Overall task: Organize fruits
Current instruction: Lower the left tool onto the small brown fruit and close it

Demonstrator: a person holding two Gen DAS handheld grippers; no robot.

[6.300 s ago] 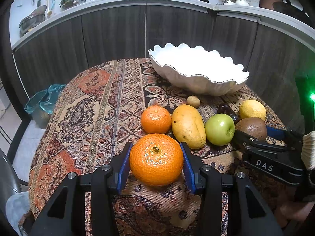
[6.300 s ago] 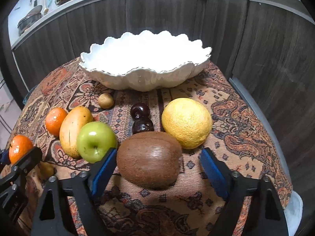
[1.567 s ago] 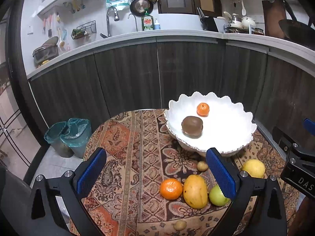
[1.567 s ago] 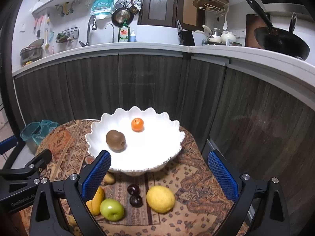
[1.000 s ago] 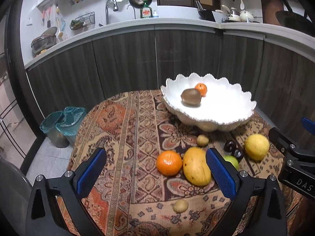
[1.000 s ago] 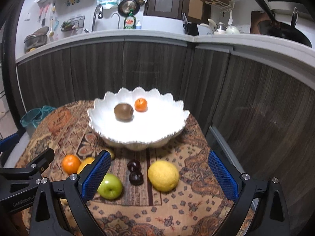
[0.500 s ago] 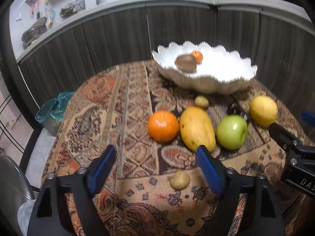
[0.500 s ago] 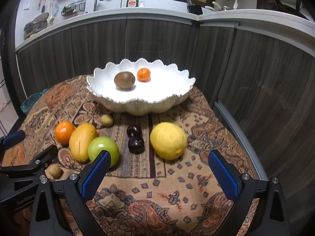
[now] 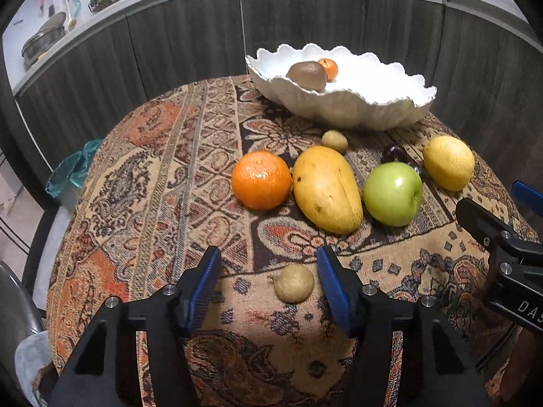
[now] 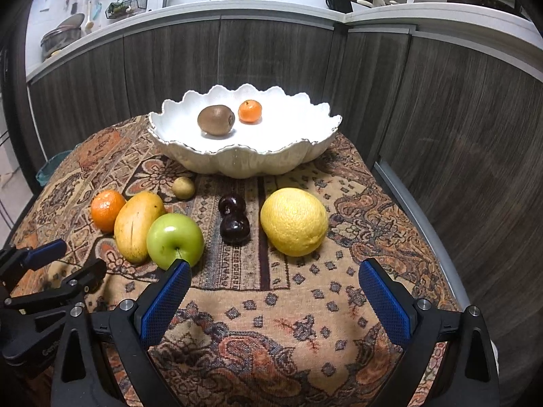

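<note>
We see the white scalloped bowl [image 10: 244, 159] in the upper middle of the right wrist view, standing on the patterned tabletop [image 10: 288, 305]. It holds two things: a brown kiwi [image 10: 216, 120] at its left and a small orange [image 10: 250, 111] just right of it.

Below the bowl, the other fruits lie on the cloth in a row: an orange [image 9: 261, 180], a mango [image 9: 326, 190], a green apple [image 9: 392, 194], two dark plums [image 10: 234, 220] and a yellow citrus [image 10: 294, 222].

In the lower middle of the left wrist view, our left tool [image 9: 268, 281] is closing around a small tan fruit [image 9: 293, 283], its blue pads not yet touching it. Our right tool [image 10: 271, 300] stands wide and released over bare cloth, at the bottom of its view.
</note>
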